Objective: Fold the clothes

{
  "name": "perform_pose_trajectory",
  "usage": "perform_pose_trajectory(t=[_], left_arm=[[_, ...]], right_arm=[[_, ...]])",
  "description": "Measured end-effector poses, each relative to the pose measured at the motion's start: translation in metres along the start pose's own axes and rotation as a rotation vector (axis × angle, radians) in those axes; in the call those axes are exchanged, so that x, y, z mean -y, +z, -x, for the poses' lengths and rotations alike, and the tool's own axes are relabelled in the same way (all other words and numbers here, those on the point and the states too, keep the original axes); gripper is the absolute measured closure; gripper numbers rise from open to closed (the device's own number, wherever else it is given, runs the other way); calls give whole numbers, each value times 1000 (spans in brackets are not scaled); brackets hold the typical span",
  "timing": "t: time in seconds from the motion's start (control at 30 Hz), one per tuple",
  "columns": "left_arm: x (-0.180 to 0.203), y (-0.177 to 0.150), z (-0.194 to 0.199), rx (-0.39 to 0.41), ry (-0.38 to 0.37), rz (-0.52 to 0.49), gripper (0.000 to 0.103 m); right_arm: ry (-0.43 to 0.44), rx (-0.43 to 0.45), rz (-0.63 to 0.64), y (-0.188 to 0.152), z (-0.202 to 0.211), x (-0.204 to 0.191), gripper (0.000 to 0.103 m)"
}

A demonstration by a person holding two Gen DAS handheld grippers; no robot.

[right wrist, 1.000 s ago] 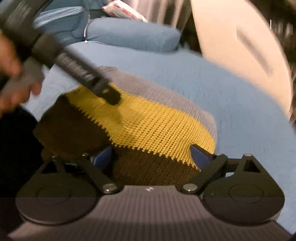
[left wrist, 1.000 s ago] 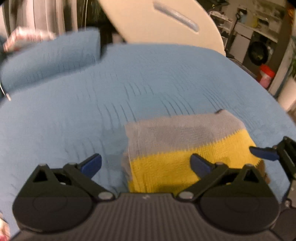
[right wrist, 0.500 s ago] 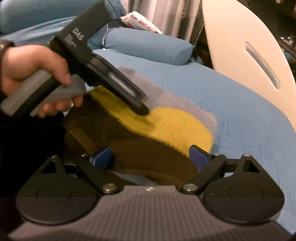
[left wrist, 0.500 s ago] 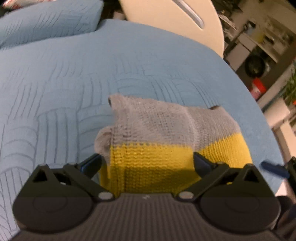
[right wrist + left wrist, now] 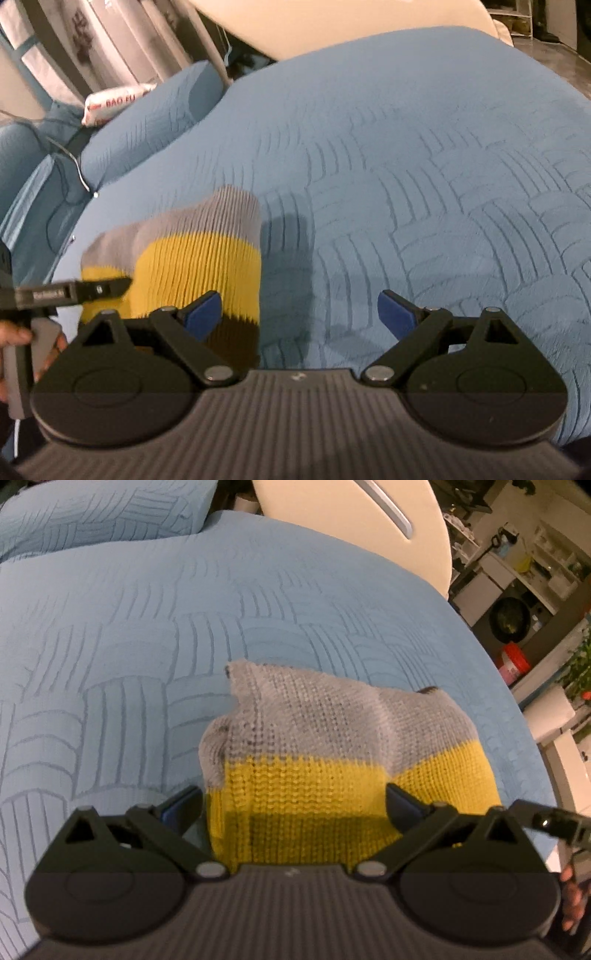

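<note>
knit sweater [image 5: 332,760] folded, lower centre of left view, on blue bedspread [image 5: 147,646]. left gripper [image 5: 291,801] and right gripper [image 5: 299,314] both spread wide, empty. soft, light, stretchy, will sag; pinch doubled edge at grey corner.

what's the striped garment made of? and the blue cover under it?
Grey, yellow and brown striped folded garment: looks like chunky knit yarn, matte; individual stitches and ribbing show, fibre type unclear. Light blue bed cover: seems quilted woven fabric, matte, with stitched curved-line blocks pressed into a padded surface.
</note>
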State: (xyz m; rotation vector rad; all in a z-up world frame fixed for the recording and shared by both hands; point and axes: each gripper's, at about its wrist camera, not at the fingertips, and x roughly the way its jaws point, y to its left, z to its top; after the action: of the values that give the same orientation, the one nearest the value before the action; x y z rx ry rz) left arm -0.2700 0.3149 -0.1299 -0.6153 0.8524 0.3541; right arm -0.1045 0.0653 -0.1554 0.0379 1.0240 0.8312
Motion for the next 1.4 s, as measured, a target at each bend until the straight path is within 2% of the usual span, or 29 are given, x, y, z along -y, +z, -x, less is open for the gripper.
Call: perform_pose_trajectory(t=[0.17, 0.43, 0.57, 0.8, 0.83, 0.9, 0.93, 1.0, 1.07, 1.13, 1.2, 1.23, 1.27, 1.3, 1.33, 1.37, 1.4], left_arm=[[-5, 2, -2, -3, 3, 13, 0], [-3, 3, -3, -5, 12, 20, 0], [-3, 7, -5, -12, 7, 29, 0], [-8, 10, -6, -37, -9, 48, 0], [-9, 10, -7, -44, -11, 51, 0], [-13, 9, -7, -64, -17, 66, 0], [-15, 9, -7, -70, -17, 74, 0], [-16, 9, -7, -77, -12, 79, 0], [-15, 9, -9, -82, -2, 70, 0], [-11, 10, -10, -85, 6, 45, 0], [-7, 11, -11, -83, 10, 14, 0], [-4, 11, -11, -82, 14, -6, 0], [0, 12, -10, -80, 20, -35, 0], [4, 12, -8, -70, 30, -77, 2], [9, 12, -4, -55, 43, -127, 4], [13, 11, 1, -29, 54, -180, 4], [22, 9, 11, 26, 76, -288, 4]], right_arm=[[7, -20, 22, -11, -1, -15, 9], [19, -20, 21, -13, 2, -12, 9], [52, -13, 8, -14, 4, -9, 9], [255, 33, -130, -15, -12, 19, 9], [328, 33, -186, -16, -22, 29, 9], [398, 20, -246, -16, -33, 40, 8], [464, 6, -302, -15, -46, 48, 8], [510, -18, -340, -14, -60, 53, 8], [562, -33, -360, -13, -79, 52, 0], [565, -31, -311, -8, -85, 38, 0], [570, -93, -254, -1, -93, 21, 0], [571, -179, -179, 4, -101, -1, 0], [544, -187, -109, 7, -101, -15, 1], [513, -180, -9, 8, -98, -30, 11], [500, -144, 63, 9, -90, -39, 29], [486, -107, 134, 10, -83, -48, 36], [469, -65, 210, 11, -71, -56, 39]])
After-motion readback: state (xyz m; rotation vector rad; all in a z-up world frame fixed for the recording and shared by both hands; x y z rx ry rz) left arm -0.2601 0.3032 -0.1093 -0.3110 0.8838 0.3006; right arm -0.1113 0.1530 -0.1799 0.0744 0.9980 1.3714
